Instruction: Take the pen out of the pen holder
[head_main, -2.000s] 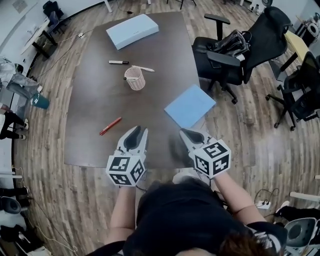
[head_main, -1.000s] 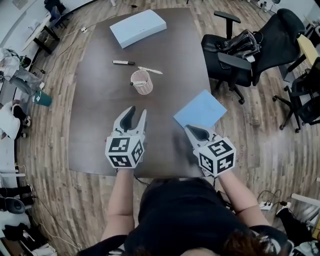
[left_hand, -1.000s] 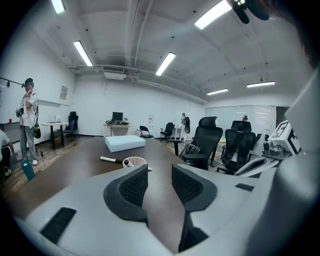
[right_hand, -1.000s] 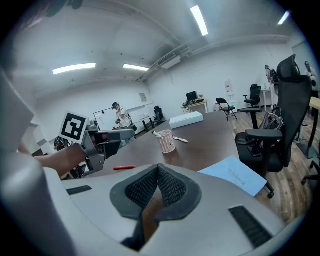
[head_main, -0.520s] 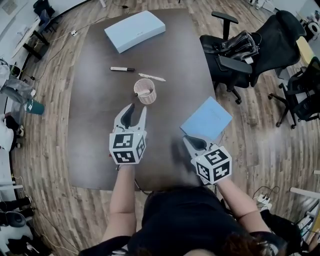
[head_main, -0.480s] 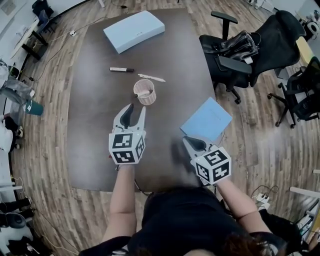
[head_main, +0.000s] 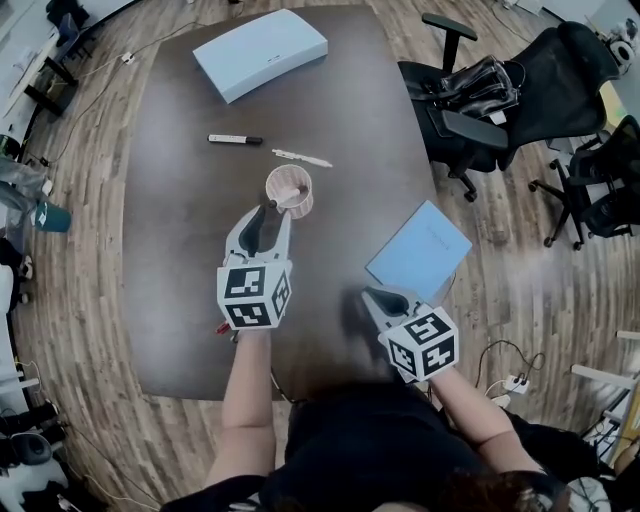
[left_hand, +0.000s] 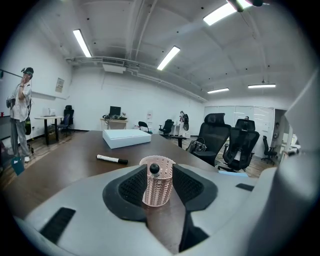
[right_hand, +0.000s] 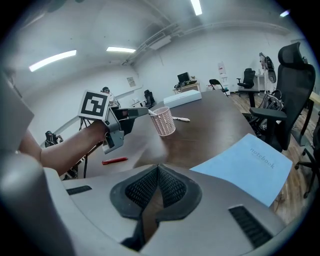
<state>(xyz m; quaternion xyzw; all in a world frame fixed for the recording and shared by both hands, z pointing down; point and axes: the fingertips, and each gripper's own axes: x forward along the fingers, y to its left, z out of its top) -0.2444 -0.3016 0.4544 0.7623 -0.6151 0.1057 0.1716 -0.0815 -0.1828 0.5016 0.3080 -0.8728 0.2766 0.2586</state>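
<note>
- Head view: the left tool (head_main: 278, 210) reaches out over the dark tabletop (head_main: 180, 230), its fingertips right at the near rim of the pink pen holder (head_main: 290, 190). The right tool (head_main: 374, 297) hangs by the tabletop's near edge, just beside the blue notebook (head_main: 418, 251) and well apart from the pen holder. A black marker (head_main: 235, 139) and a white pen (head_main: 302, 158) lie beyond the pen holder.
- Left gripper view: the jaws stand wide apart and have just been opening further. The pen holder stands upright in the gap at their tips, and the pads do not press on it. The pen (left_hand: 154, 169), round black top up, stands inside it.
- Right gripper view: the pads meet at their tips with nothing between them. The pen holder stands far ahead, next to the left tool.
- A second ago the left tool was well short of the pen holder; now its tips are at it. The right tool was beside the notebook then too.
</note>
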